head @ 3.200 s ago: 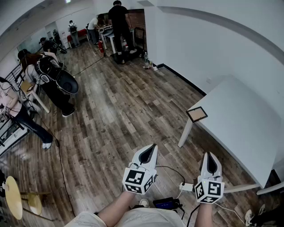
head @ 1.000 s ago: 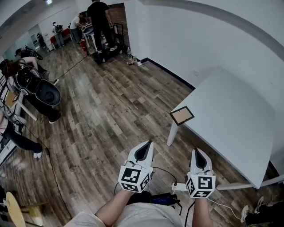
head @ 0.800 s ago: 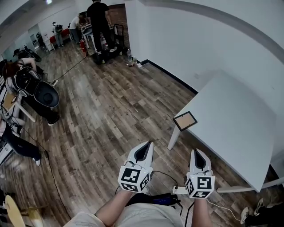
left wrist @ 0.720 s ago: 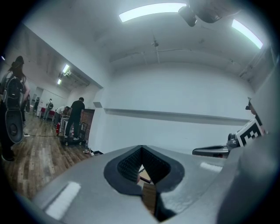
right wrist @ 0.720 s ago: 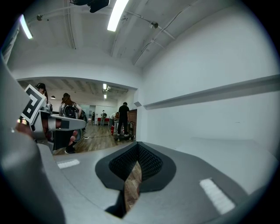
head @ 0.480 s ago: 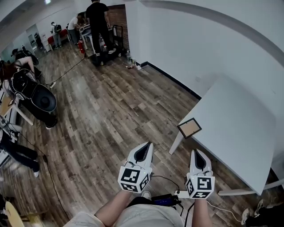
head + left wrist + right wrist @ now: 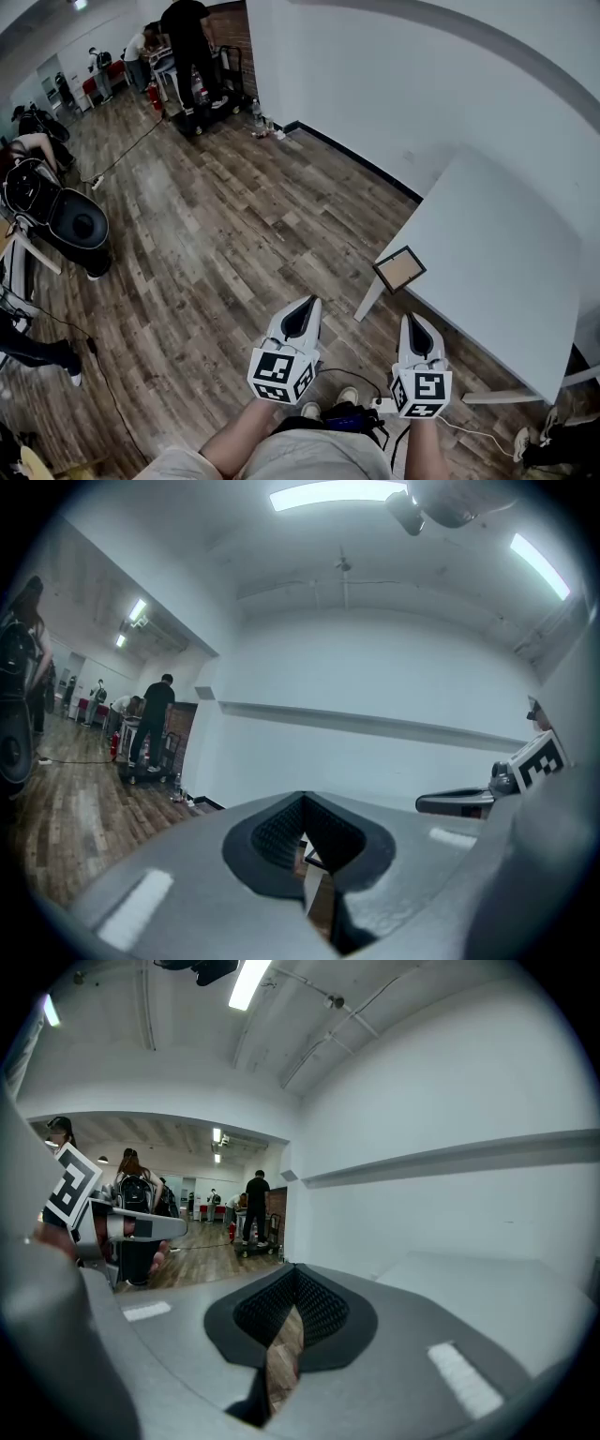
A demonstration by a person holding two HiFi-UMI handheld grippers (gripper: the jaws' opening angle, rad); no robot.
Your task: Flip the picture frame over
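Right hand-held gripper (image 7: 413,325): picture frame (image 7: 399,269) ahead.

The picture frame (image 7: 399,269) is black with a tan middle, the tabletop (image 7: 497,272) white, the floor (image 7: 216,234) grey-brown wood grain.

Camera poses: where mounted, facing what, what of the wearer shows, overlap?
Head view: on head, steeply down at table, picture frame; shows left gripper, right gripper.
Left gripper view: on left gripper, facing white wall; own shut jaws, right gripper.
Right gripper view: on right gripper, facing wall, table; own shut jaws, left gripper.
Shared: person in black.
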